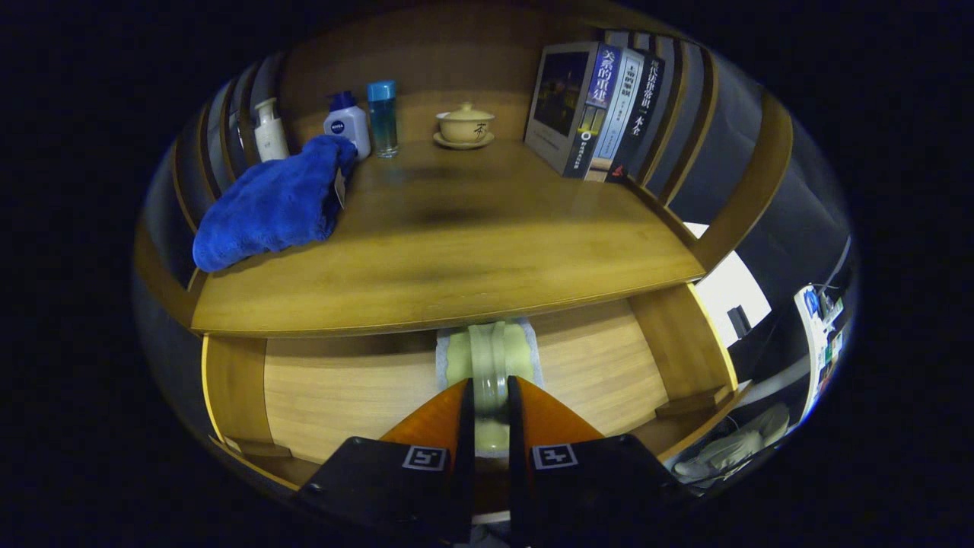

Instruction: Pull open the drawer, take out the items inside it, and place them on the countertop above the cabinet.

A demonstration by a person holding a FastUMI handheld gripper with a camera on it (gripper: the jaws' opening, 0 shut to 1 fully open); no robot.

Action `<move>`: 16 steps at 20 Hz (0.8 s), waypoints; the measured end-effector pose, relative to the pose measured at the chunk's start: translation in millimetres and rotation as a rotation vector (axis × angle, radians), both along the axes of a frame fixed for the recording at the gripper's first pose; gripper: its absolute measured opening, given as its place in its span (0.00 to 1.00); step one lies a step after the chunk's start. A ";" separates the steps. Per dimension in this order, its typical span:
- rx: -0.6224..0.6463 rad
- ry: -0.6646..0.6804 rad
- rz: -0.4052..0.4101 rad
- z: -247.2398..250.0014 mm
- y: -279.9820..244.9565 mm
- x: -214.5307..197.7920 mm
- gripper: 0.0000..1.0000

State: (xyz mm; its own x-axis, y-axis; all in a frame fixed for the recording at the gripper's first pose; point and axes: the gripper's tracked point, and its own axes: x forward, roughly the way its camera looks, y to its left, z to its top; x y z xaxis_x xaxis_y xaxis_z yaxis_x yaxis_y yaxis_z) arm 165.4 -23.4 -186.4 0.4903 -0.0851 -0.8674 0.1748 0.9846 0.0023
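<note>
Pinching a pale green packet (487, 358) in the open drawer (335, 388) (under the countertop (456, 251)), the tool (491, 392).

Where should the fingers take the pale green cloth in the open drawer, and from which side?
Grip the raised fold running down the middle of the pale green cloth, coming from above over the drawer's front. That ridge stands up from the flat drawer floor, narrow enough to pinch. The gripper already straddles it, fingers nearly closed on either side; whether both press on it cannot be told.
</note>
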 end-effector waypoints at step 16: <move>-0.110 -0.131 -0.047 102.7 -17.6 -22.5 0.27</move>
